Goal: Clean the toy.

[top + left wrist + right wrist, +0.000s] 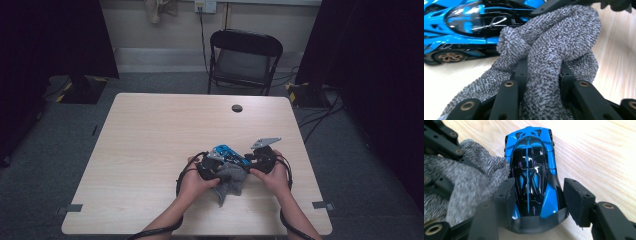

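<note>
A blue and black toy car point(531, 172) was seen just right of the middle of the high view, on the pale wooden table point(150, 150), with a grey cloth point(231, 179) bunched against it on the near side. In the left gripper view the car lay in the upper left of the frame, side on, and the cloth spread across the middle and lower part.

The left gripper point(541, 75) was clamped on a thick fold of the cloth, its black jaws drawn close with the fabric squeezed between them. The cloth was probably held that way so that a padded wad could be pushed over the car's body, as in wiping.

The right gripper point(537, 195) was set around the rear of the car in the lower middle of its own view, the jaws half open. One jaw lay against the car's flank; a narrow gap appeared to be left at the other, so no firm grip could be claimed. The car was most likely straddled so that it would be kept from rolling under the cloth.

The cloth was a looped, towel-like knit, flecked grey and white, soft and slumped into rounded folds. The car was hard, glossy plastic, low and wedge-shaped, with a dark canopy and bronze-coloured wheels. The table top showed a smooth, light wood grain.
</note>
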Demonstrator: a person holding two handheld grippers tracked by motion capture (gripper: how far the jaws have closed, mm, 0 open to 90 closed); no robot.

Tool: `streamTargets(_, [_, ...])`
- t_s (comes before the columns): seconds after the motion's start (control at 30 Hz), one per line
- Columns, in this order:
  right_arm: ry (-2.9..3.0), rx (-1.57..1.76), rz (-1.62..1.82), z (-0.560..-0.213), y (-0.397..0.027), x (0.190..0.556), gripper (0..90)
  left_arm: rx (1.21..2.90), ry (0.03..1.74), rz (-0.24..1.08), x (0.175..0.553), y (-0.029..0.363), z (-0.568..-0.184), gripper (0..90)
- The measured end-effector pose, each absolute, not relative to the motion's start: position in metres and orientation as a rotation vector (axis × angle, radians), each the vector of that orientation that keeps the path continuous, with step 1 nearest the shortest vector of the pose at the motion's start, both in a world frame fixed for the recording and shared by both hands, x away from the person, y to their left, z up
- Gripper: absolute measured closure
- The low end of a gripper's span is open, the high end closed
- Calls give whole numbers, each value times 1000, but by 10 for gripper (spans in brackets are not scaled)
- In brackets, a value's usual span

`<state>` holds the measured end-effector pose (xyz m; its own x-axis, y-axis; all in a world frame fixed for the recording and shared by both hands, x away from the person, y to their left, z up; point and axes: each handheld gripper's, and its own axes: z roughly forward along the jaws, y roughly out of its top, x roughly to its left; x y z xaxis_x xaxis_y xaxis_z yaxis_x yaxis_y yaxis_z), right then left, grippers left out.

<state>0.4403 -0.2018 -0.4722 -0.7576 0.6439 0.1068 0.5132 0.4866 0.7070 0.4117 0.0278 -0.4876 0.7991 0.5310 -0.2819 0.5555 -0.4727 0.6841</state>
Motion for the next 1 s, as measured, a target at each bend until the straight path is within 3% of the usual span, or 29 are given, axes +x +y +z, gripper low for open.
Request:
streamTargets(0.07, [2558,1016,1141,-472,-205,440,483,2161,814,-27,414,30,-488,687])
streamTargets(0.1, [2530,1024,1148,-471,-207,440,568,2157,821,-25,416,32,-487,687])
streamTargets(0.63, [2523,1000,1082,-467,-204,437,566,2210,790,5,414,34,-485,687])
streamTargets(0.8, [2498,982,1074,-462,-193,435,483,2215,775,-9,411,32,-485,689])
streamTargets(1.0, [2512,953,1057,-462,-174,440,500,2237,771,-41,408,34,-483,691])
